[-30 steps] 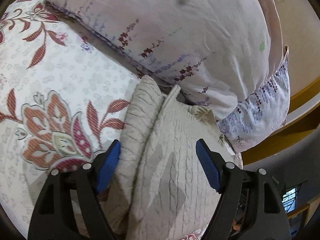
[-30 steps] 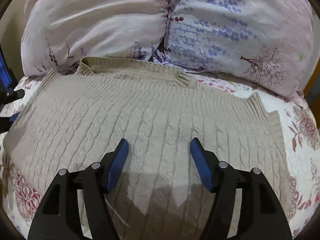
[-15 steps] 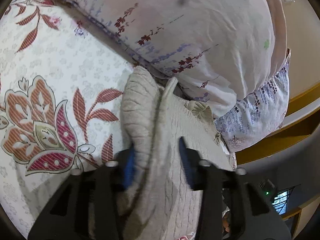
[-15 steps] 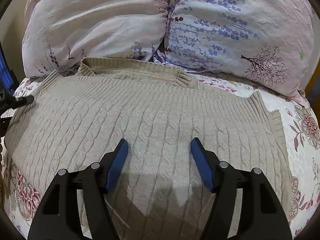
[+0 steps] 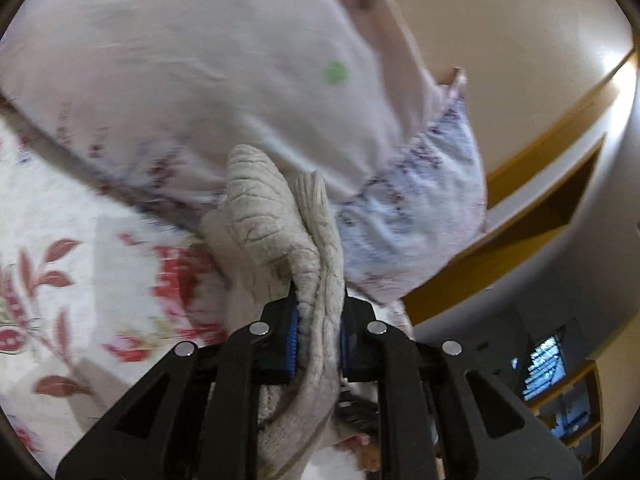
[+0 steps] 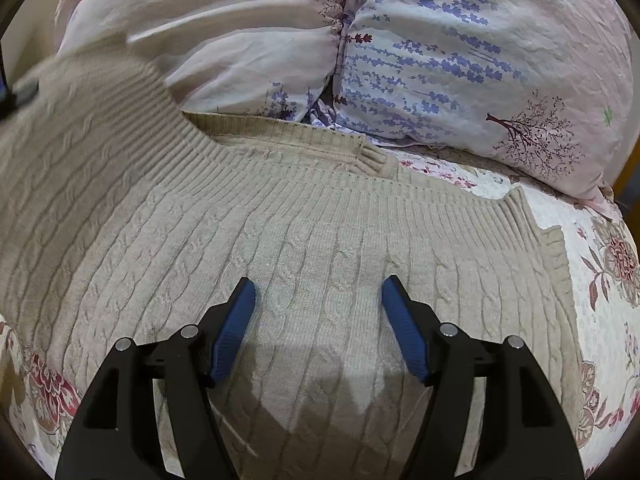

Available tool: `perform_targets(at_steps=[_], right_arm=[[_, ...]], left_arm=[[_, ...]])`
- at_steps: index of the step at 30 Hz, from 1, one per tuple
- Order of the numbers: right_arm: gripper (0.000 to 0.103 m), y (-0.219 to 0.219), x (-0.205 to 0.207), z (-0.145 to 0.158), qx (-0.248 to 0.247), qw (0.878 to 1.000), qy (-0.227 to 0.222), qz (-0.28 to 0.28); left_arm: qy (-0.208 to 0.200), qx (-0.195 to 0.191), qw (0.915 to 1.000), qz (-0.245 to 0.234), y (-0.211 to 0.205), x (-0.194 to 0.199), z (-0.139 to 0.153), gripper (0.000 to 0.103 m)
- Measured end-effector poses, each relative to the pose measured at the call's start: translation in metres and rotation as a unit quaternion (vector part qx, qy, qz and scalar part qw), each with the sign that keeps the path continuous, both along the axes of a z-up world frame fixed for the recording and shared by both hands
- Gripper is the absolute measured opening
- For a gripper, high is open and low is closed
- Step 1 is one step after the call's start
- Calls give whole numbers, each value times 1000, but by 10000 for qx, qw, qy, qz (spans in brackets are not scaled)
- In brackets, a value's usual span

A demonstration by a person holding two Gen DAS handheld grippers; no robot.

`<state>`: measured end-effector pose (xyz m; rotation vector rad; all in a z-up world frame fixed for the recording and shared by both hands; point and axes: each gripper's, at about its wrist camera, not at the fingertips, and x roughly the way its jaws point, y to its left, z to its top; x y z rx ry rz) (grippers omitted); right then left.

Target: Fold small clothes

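The beige cable-knit sweater (image 6: pixel 304 248) lies flat on the flowery bed cover (image 6: pixel 600 264), its length running from 9 to 3 o'clock. The left gripper (image 5: pixel 316 320) is closing and pinches the sweater's edge, lifted at 10 o'clock. The right gripper (image 6: pixel 318 304) hangs over the middle, jaws apart, holding nothing. The left one is nearer the fold.

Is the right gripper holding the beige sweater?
No, the right gripper stands open above the flat sweater, its pads apart.
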<state>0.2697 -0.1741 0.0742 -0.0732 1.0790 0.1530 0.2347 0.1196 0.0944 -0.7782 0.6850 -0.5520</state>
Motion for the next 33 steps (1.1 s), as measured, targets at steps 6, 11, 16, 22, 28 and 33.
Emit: perform_targets(at_steps=[6, 11, 16, 22, 28, 33], right_arm=[[68, -51, -11, 34, 998, 9940, -257, -355], [71, -120, -23, 51, 1784, 9789, -329, -944], [71, -185, -39, 42, 2827, 9424, -123, -1786], [71, -216, -50, 33, 3543, 9110, 177, -2102], [71, -205, -30, 27, 4019, 8969, 687, -1714], [71, -183, -10, 11, 3685, 9088, 1245, -1510]], left_arm=[[-198, -202, 9988, -400, -47, 5, 13, 14], [-280, -329, 9952, -875, -109, 11, 14, 13], [93, -70, 9891, -1467, -197, 24, -26, 15], [496, -278, 9749, -2151, -235, 22, -51, 44], [-457, 637, 9889, -1259, -175, 3, -1, 84], [-41, 1743, 9841, -339, -137, 6, -17, 84]])
